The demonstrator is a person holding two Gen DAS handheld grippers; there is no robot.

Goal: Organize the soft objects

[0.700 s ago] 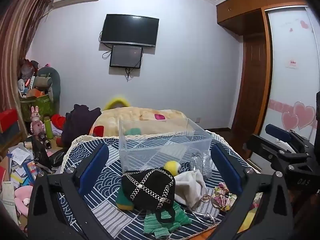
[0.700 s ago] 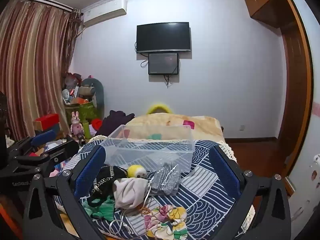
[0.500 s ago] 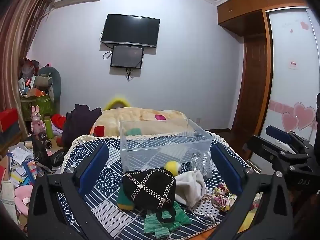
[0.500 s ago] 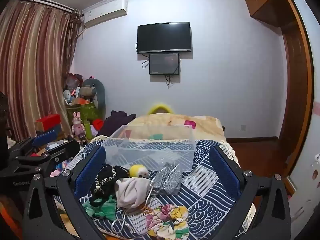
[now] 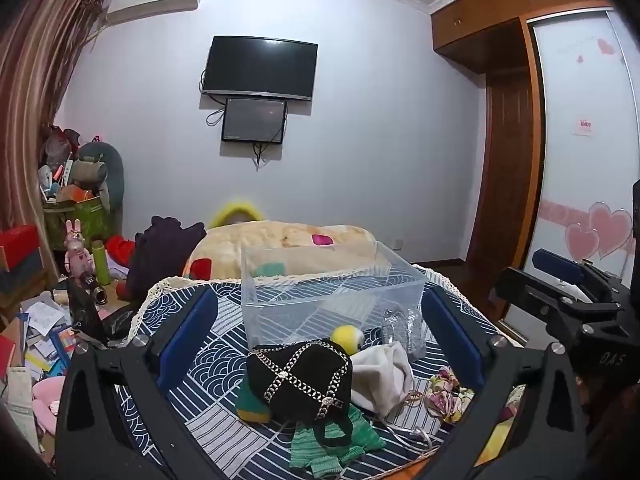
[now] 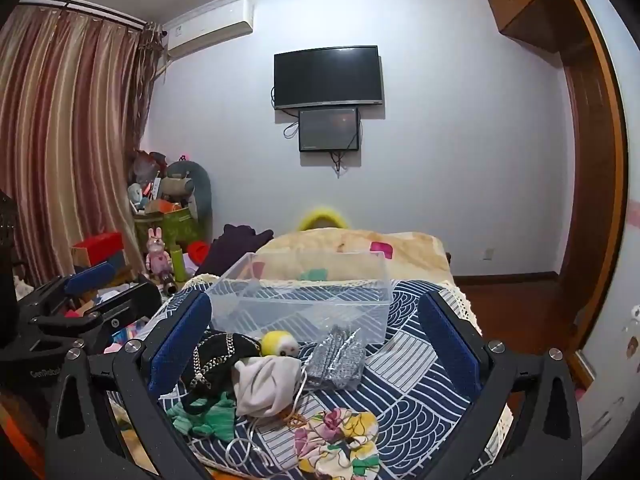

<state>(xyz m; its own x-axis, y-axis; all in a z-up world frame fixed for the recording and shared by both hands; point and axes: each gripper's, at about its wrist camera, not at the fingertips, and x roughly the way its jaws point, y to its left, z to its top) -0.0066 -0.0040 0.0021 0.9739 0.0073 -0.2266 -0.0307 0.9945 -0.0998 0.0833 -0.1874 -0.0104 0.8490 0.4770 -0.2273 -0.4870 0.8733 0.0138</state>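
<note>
A clear plastic bin stands empty on a table with a blue patterned cloth. In front of it lie a black chain-trimmed bag, a green knit piece, a yellow plush ball, a white cloth, a silver glitter pouch and a floral scrunchie. My left gripper is open and empty, hovering before the pile. My right gripper is open and empty, also short of the pile. The bin also shows in the right wrist view.
A bed with a beige blanket lies behind the table. Toys, boxes and papers clutter the floor at the left. A wardrobe with a sliding door stands at the right. A white cable lies among the soft items.
Both grippers have shifted only slightly; the views are almost the same. Both stay open and empty.
</note>
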